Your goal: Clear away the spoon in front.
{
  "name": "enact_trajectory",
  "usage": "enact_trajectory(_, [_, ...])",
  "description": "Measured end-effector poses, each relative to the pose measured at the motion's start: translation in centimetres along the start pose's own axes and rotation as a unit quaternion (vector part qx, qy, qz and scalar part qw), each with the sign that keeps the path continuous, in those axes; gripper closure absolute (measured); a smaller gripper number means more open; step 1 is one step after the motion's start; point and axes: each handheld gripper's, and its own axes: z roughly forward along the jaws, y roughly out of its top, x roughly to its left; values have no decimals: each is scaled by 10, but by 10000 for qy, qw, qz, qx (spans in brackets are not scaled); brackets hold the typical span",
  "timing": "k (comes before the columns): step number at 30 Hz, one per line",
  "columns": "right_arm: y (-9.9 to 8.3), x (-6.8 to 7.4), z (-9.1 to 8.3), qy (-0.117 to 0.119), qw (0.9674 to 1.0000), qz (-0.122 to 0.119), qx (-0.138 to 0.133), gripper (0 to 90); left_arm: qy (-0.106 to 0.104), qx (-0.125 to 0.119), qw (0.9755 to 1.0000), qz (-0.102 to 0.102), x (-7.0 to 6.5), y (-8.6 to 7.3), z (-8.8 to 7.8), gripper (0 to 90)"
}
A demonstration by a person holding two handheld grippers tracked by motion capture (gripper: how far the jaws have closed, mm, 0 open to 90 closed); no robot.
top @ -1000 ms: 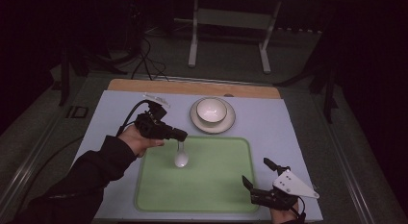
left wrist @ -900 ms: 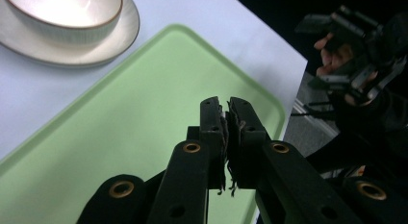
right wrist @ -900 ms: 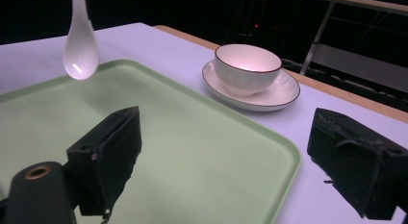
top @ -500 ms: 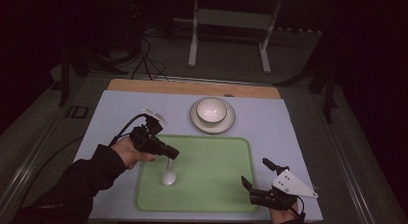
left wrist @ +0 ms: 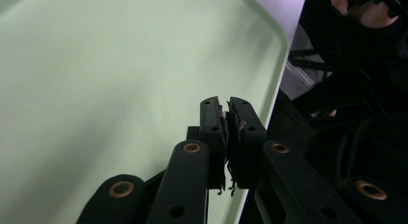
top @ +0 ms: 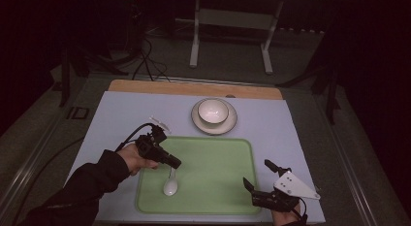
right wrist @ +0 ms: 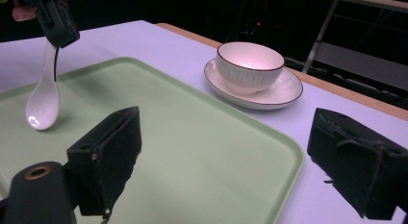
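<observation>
Holding a white ceramic spoon (top: 170, 183) by its handle, left gripper (top: 172, 163) clenched; bowl end low over the green tray (top: 218, 153), long axis running toward the person. Right gripper (top: 256, 185) released, at the tray's right edge.

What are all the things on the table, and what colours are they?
Tray: one, light green, near the front of the table, lying flat.
Spoon: one, white, bowl end on the tray's left part, handle gripped from above.
Bowl: one, white with a dark rim, standing on the saucer behind the tray.
Saucer: one, white with a dark rim, under the bowl.
Table cover: one, pale lilac, spread under everything; a wooden strip shows along its far edge.
Left gripper: one, black, shut on the spoon's handle over the tray.
Right gripper: one, black with a grey plate, jaws wide apart at the tray's right front corner, holding nothing.
</observation>
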Motion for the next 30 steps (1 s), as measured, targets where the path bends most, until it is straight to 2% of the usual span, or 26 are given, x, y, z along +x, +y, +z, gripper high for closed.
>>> enact_trajectory(3, [0, 0, 0, 1, 10000, 0, 3, 117, -47, 51, 10000, 24, 5, -1, 2, 846])
enact_trajectory(4, [0, 0, 0, 10, 10000, -9, 14, 117, -125, -13, 9999, -66, 12, -3, 1, 846])
enact_trajectory(7, [0, 0, 1, 17, 10000, -15, 17, 117, -224, -32, 9997, -59, 17, -4, 0, 845])
enact_trajectory(11, [0, 1, 1, 24, 10000, -17, 17, 117, -242, -179, 9995, -6, 24, -7, -2, 833])
enact_trajectory(16, [0, 0, 1, 38, 10000, -13, 20, 117, -158, -568, 9979, 254, 36, -17, 1, 807])
enact_trajectory(17, [0, 0, 1, 45, 10000, -10, 23, 117, -226, -714, 9968, 288, 41, -20, 3, 802])
enact_trajectory(19, [0, 0, 1, 51, 10000, -11, 30, 117, -261, -780, 9961, 307, 46, -23, 5, 789])
enact_trajectory(21, [0, 0, 1, 58, 10000, -14, 28, 117, -289, -813, 9958, 306, 49, -24, 5, 787])
enact_trajectory(23, [0, 1, 2, 66, 10000, -14, 26, 117, -343, -865, 9954, 213, 56, -26, 8, 777])
enact_trajectory(28, [0, 1, 3, 108, 9999, -9, 45, 117, -336, -962, 9947, 158, 71, -29, 15, 749])
enact_trajectory(30, [0, 1, 3, 114, 9999, -8, 47, 117, -314, -979, 9945, 177, 73, -29, 17, 744])
